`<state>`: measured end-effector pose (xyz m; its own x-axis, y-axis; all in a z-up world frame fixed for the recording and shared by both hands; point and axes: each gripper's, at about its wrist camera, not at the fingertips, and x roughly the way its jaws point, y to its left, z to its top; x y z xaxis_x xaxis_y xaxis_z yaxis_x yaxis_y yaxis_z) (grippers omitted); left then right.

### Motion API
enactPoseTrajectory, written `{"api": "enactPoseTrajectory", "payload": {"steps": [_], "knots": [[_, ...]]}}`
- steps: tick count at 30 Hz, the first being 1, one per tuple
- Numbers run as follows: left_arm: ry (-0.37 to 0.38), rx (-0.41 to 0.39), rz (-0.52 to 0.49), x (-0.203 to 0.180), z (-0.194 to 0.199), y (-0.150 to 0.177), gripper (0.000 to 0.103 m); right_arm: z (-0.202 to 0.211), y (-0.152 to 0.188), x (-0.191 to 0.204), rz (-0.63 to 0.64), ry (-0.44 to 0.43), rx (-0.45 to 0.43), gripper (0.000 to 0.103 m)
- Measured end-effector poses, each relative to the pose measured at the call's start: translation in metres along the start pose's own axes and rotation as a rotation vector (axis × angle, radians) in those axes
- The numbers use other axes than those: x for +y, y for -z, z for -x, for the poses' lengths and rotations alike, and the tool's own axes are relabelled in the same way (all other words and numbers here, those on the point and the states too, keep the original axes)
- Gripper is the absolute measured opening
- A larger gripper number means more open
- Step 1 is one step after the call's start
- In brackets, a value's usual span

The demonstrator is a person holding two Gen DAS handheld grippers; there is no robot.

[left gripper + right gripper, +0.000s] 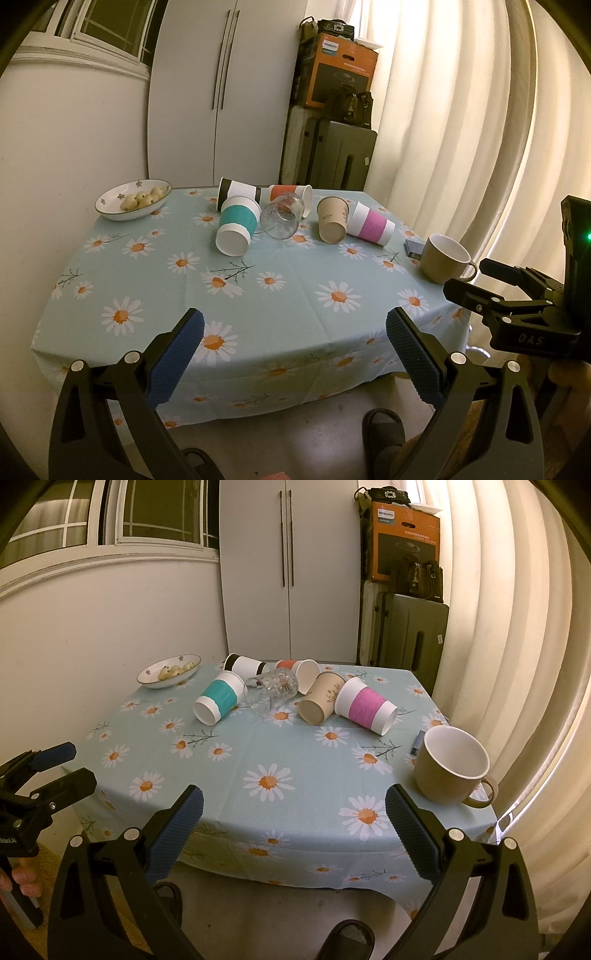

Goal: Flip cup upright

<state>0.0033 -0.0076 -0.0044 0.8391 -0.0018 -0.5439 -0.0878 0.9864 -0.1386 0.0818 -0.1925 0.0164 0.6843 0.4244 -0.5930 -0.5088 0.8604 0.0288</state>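
Note:
Several cups lie on their sides at the far middle of the table: a teal-banded cup (235, 229) (218, 702), a clear glass (283, 215) (271, 689), a black-banded cup (238, 191) (244, 665), an orange-banded cup (290, 195) (300, 672), a plain tan paper cup (332, 224) (320, 703) and a pink-banded cup (370, 228) (365, 705). A tan mug (445, 264) (452, 771) stands upright at the right edge. My left gripper (294, 328) and right gripper (294, 805) are both open and empty, held before the table's near edge.
A bowl of small round food (133, 199) (170, 672) sits at the far left corner. A small dark object (413, 246) (416, 743) lies by the mug. Suitcases and boxes (328, 155) stand behind the table, with curtains at the right. Slippered feet (384, 432) show below.

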Motion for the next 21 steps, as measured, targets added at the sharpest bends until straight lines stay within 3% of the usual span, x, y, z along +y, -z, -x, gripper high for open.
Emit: {"api": "enactPoseTrajectory", "payload": {"steps": [21], "knots": [[0.016, 0.007, 0.002, -0.0046, 0.0037, 0.0026, 0.096, 0.0001, 0.0024, 0.002, 0.007, -0.007, 0.012, 0.098]]}}
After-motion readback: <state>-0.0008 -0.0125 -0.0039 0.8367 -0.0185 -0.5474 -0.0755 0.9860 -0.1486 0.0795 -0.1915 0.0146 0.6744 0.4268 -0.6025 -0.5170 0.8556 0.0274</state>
